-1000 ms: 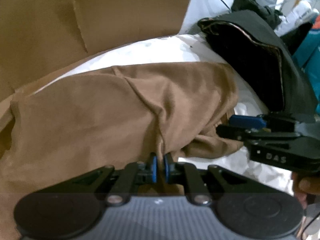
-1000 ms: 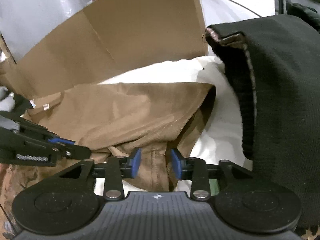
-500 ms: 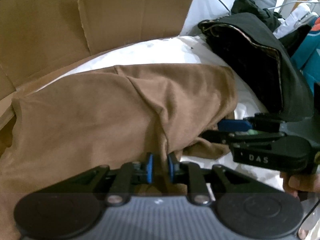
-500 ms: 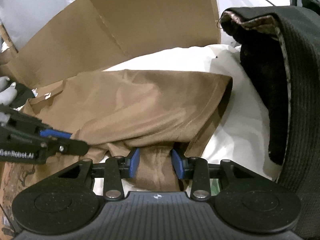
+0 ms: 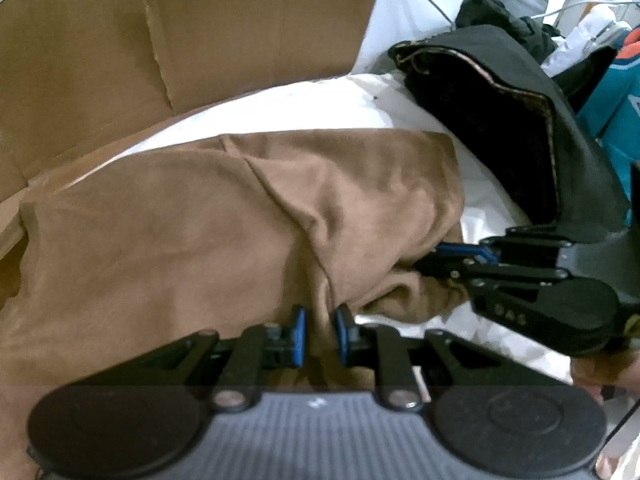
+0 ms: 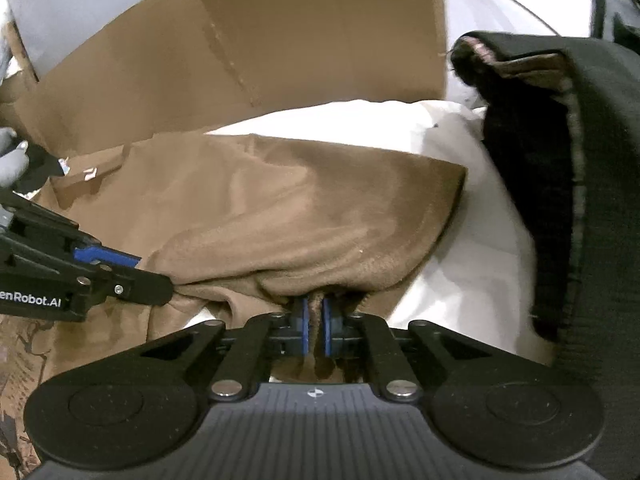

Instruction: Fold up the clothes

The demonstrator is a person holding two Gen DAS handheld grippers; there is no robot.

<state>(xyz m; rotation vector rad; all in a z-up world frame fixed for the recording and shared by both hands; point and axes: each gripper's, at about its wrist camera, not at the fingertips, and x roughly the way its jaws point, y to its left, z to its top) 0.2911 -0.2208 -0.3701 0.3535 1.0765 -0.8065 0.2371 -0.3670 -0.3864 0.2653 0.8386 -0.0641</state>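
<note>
Lying bunched on white sheet (image 6: 460, 264), brown garment (image 6: 280, 208) pinched in right hand-held gripper (image 6: 315, 320).

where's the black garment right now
The black garment lies at the right side of both wrist views, on the white sheet, just right of the brown garment and of the cardboard behind it.

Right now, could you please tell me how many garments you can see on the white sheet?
2. The brown garment lies in the middle, pinched at its near edge by both claws. The black garment is heaped to its right. More clothing may lie beyond the frame.
</note>
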